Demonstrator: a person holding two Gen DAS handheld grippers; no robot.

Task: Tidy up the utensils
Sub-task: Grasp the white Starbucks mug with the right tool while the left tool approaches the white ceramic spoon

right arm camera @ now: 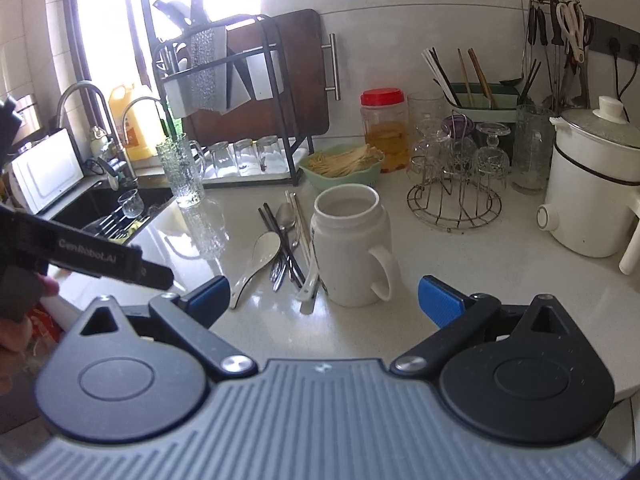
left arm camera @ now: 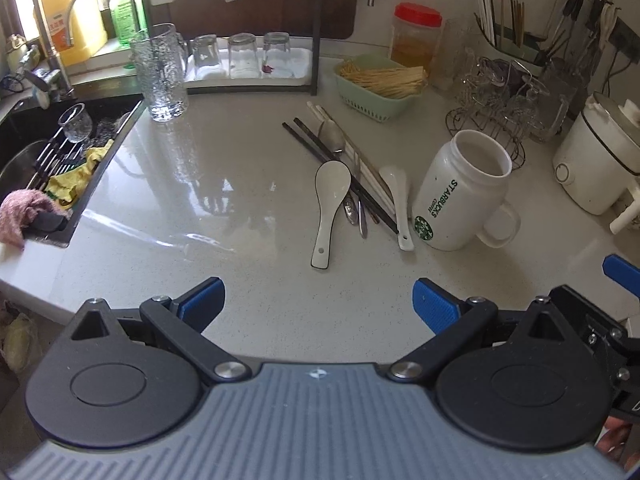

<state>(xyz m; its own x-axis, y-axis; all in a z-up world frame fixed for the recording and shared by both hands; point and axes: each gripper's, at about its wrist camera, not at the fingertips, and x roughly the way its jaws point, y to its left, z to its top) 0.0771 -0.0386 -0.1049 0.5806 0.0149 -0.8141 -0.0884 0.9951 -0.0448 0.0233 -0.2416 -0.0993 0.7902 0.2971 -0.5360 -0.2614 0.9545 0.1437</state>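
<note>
While nothing is getting picked up yet, both grippers are hovering near the bench [left arm camera: 224, 184] edge.
Left gripper [left arm camera: 318, 300]: fingers spread wide, holding nothing, aiming at the utensil pile.
Right gripper [right arm camera: 324, 298]: fingers also spread and empty, pointing at the mug [right arm camera: 348, 244].
Utensils: two white spoons [left arm camera: 330, 208], dark chopsticks [left arm camera: 336, 172], pale chopsticks and a metal spoon [left arm camera: 334, 136] are lying crossed in one heap, just left of the mug.
Mug: standing upright, looking empty, probably where everything is going.
Risks: since the pieces are overlapping, lifting one could be dragging the others along; the flat spoons are probably going to slip on this glossy top; a careless reach may be bumping the mug.
</note>
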